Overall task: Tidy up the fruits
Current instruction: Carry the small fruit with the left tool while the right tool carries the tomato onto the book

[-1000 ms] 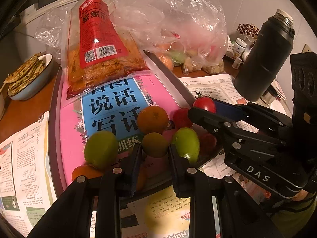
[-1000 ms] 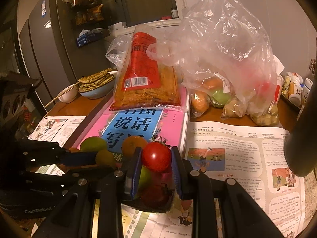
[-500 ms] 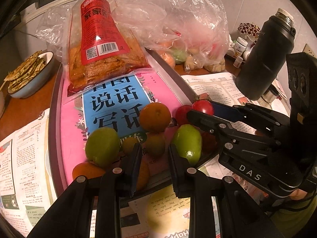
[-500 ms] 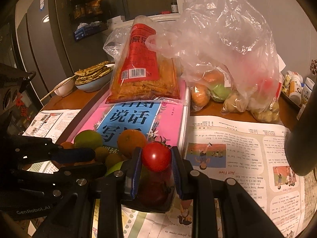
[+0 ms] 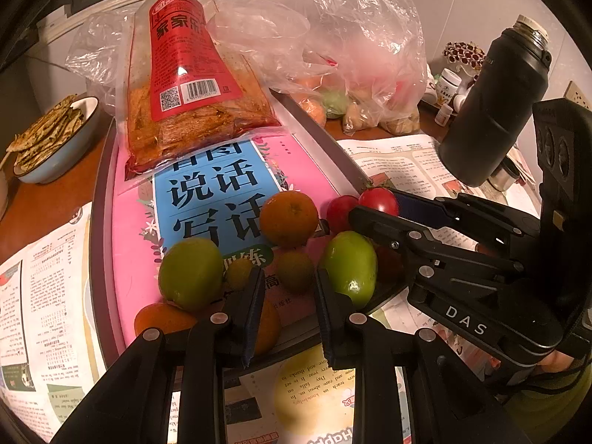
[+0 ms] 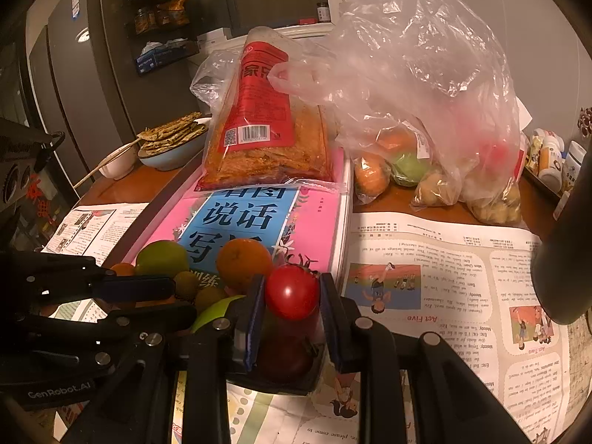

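The right hand-held gripper (image 6: 292,299) holds a red tomato (image 6: 292,291) and has carried it down toward the tray (image 5: 97,222). Left hand-held gripper (image 5: 290,298) hovers half-open, empty, with a small brownish fruit (image 5: 296,271) just ahead; set-down looks imminent.

A brown wooden table (image 6: 155,181) bears spread newspapers (image 6: 436,270), a tray (image 5: 97,229), a blue bowl (image 5: 55,159) and a black flask (image 5: 492,111).

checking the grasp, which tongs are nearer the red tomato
Right. The right tongs sit around the red tomato, one finger on each side of it. The left tongs are off by the small green fruit, apart from the tomato.
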Demonstrator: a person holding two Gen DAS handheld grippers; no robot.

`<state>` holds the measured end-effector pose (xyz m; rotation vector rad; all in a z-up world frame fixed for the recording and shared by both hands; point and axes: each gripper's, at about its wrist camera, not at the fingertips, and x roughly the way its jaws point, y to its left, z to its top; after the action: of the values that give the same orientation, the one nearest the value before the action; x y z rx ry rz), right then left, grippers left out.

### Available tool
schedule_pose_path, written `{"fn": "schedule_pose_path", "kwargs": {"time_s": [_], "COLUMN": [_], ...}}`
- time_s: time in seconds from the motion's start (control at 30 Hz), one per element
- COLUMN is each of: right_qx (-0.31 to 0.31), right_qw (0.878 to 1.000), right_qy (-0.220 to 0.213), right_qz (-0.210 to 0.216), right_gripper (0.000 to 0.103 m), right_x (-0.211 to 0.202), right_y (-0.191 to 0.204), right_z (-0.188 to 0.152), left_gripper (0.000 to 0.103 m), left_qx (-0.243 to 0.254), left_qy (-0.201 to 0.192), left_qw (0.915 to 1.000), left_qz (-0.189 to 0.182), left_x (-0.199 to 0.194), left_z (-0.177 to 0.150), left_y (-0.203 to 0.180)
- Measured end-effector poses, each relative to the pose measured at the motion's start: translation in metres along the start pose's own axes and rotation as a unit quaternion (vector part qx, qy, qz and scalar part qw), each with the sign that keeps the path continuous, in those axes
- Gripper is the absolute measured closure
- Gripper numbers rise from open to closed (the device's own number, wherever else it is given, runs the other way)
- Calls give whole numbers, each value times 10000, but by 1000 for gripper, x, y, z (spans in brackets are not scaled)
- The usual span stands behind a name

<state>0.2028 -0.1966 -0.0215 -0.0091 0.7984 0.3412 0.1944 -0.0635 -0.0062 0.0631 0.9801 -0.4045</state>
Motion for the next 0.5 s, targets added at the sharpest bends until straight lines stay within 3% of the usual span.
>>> {"fn": "schedule_pose_path", "kwargs": {"time_s": [0.5], "right_qx": [-57], "right_qw": [10000], "right_qy": [-29], "right_qz": [-30], "right_gripper": [73], "right_x": [-2], "right_y": [2], "right_z": [0], "left_gripper": [75], "left_qx": [-6], "left_qy": [-1], "left_qw": [10000], "left_qz": [-10], "left_x": [0], "left_z": [-1], "left_y": [0]}}
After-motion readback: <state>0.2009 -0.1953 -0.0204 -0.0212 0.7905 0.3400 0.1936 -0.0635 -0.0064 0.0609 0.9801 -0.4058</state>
